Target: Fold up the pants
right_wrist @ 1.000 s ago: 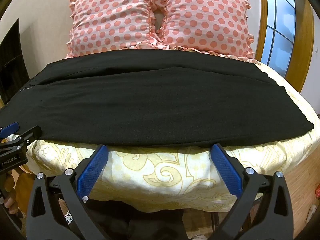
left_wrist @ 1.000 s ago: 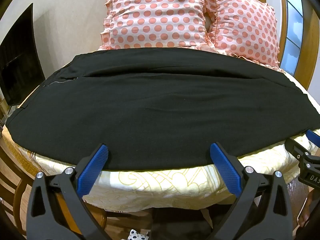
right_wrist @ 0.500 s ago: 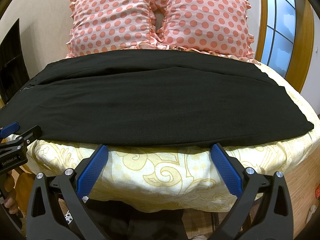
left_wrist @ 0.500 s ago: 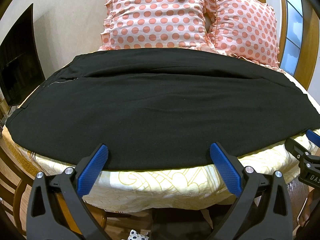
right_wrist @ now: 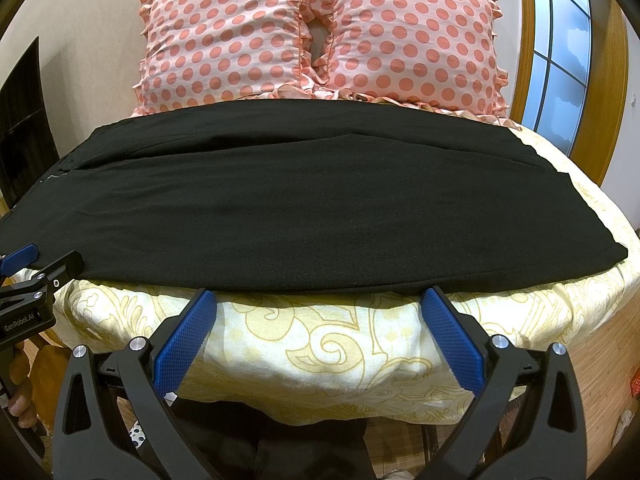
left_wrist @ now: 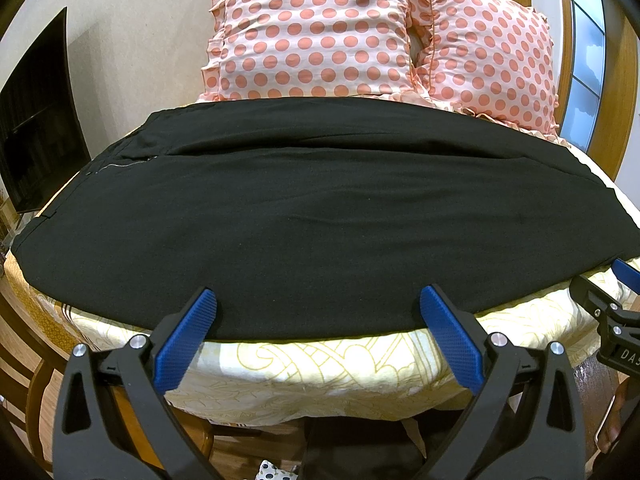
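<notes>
Black pants [left_wrist: 320, 220] lie flat across the bed, folded lengthwise, waist and zip at the left, leg ends at the right; they also show in the right wrist view [right_wrist: 312, 200]. My left gripper [left_wrist: 318, 300] is open and empty, its blue fingertips over the pants' near edge. My right gripper [right_wrist: 318, 294] is open and empty, just short of the near edge, over the sheet. Each gripper shows at the side of the other's view: the right one in the left wrist view [left_wrist: 612, 300], the left one in the right wrist view [right_wrist: 36, 276].
The bed has a cream sheet with a yellow pattern [right_wrist: 320, 344]. Two pink polka-dot pillows [left_wrist: 312, 32] [right_wrist: 408, 32] stand at the headboard. A dark TV screen [left_wrist: 36, 120] is at the left wall, a wood-framed window [right_wrist: 560, 60] at the right. A wooden floor lies below.
</notes>
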Demonstrator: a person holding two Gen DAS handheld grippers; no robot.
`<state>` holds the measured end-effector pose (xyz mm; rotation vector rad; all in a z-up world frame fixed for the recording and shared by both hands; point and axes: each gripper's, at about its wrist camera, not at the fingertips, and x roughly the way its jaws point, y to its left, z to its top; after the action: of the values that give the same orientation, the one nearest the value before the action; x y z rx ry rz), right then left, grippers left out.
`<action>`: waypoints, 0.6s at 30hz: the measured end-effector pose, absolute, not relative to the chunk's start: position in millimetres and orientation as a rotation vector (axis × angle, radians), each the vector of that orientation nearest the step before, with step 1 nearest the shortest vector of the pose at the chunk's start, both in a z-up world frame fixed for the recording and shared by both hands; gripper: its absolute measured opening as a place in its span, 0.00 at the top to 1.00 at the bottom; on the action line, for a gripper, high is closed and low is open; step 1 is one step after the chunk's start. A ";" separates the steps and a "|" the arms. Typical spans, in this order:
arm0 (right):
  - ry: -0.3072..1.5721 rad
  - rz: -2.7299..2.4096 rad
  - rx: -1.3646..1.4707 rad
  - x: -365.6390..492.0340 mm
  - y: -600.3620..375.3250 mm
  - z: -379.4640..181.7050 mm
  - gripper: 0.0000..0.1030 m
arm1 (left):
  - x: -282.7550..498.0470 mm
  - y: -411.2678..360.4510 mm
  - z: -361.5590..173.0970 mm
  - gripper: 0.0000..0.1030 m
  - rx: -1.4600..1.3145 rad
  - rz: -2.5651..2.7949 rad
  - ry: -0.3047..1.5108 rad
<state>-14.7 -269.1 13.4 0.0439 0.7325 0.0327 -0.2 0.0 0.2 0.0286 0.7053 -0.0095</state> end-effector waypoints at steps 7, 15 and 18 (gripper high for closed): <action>0.732 0.033 0.044 -14.6 -269.1 13.7 0.01 | -0.3 0.0 0.2 0.02 0.029 -0.009 0.704; 0.732 0.033 0.044 -14.5 -269.0 14.8 0.01 | -0.3 -0.1 0.3 0.02 0.029 -0.009 0.703; 0.731 0.033 0.044 -14.6 -268.8 14.9 0.01 | -0.2 0.0 0.3 0.02 0.029 -0.009 0.703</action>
<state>-14.6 -268.8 14.9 0.0437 0.7314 0.0327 -0.2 0.0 0.3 0.0288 0.7034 -0.0094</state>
